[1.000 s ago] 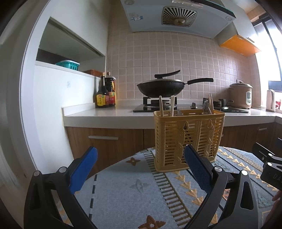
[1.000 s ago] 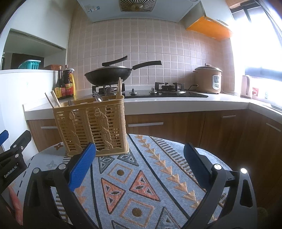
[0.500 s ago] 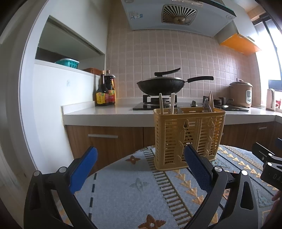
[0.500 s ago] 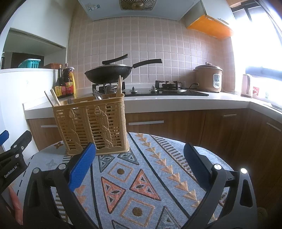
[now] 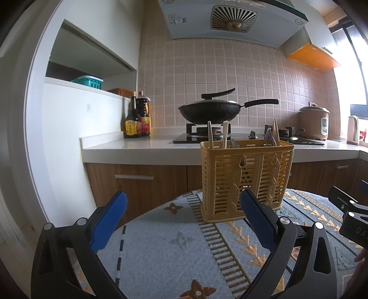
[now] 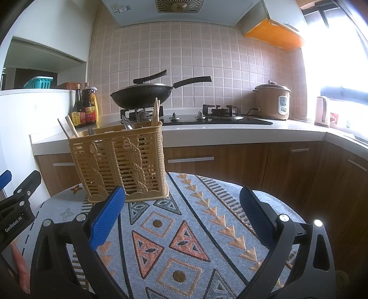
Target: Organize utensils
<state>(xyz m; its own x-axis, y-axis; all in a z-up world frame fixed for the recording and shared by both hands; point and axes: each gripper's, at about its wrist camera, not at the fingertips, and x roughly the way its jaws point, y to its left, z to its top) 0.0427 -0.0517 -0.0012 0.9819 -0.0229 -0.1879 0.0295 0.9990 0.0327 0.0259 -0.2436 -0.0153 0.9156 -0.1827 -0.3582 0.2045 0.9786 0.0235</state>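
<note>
Woven patterned tablecloth (image 6: 184,230) over round table, tiled kitchen behind, yellow latticed plastic utensil basket (image 5: 246,179) (chopsticks inside), left gripper (image 5: 184,209) and right gripper (image 6: 182,207) both spread empty.

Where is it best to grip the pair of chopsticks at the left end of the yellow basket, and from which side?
Probably grip the chopsticks by the bare tops above the basket rim, coming from above: only those tips are free, and they lean left.

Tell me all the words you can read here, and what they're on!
"GenRobot.AI": on the left tool, right wrist view.
"DA": cut-off letters on the right tool, left wrist view.
Soy sauce bottle labels, range hood sticker, rice cooker panel: too small to read.
</note>
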